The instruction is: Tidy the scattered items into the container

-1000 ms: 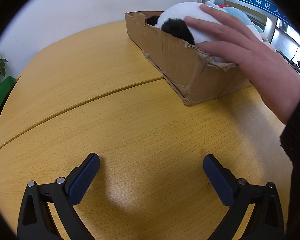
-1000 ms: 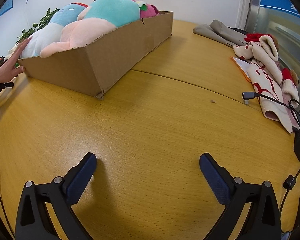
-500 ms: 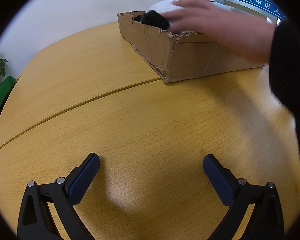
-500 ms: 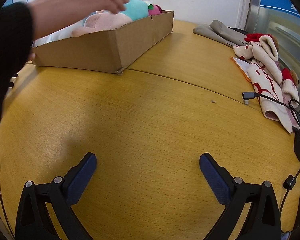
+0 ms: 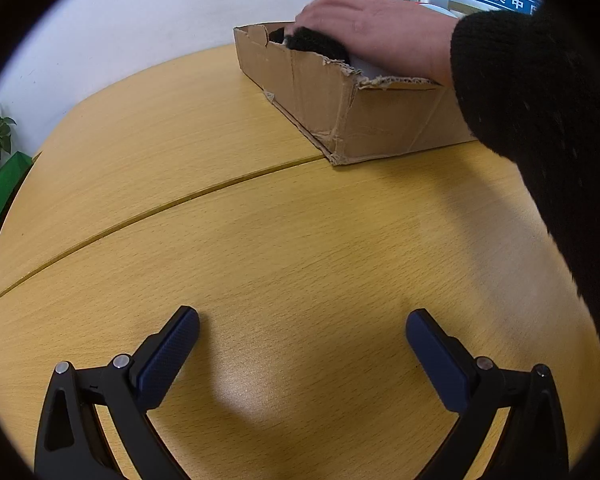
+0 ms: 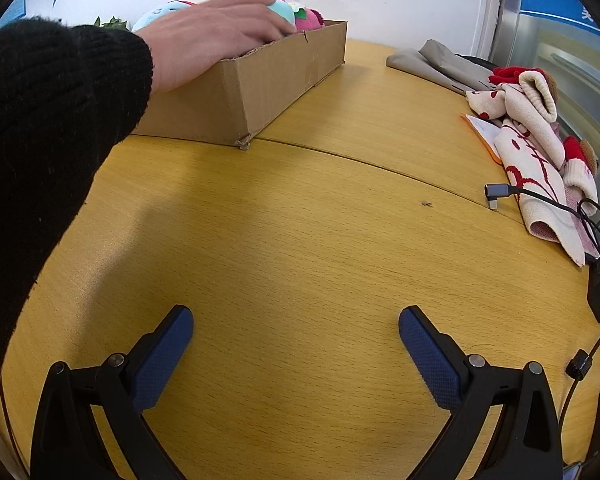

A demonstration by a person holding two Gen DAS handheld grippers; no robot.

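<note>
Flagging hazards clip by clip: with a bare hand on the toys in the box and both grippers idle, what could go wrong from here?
1. The hand presses on plush toys heaped above the cardboard box rim; one could spill out.
2. The box's near corner is torn, so pushing may split it more.
3. The cable lies loose beside the open right gripper and could snag.

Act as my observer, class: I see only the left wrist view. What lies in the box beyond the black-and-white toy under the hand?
Observer: The right wrist view shows a teal plush and a pink plush at the far end of the cardboard box.
Operator: Is anything loose elsewhere?
Observer: Yes, red-and-cream knitwear lies at the right edge of the table, apart from the box.
Operator: Are the right tongs holding anything?
Observer: No, the right tongs are open and empty above bare wood.
</note>
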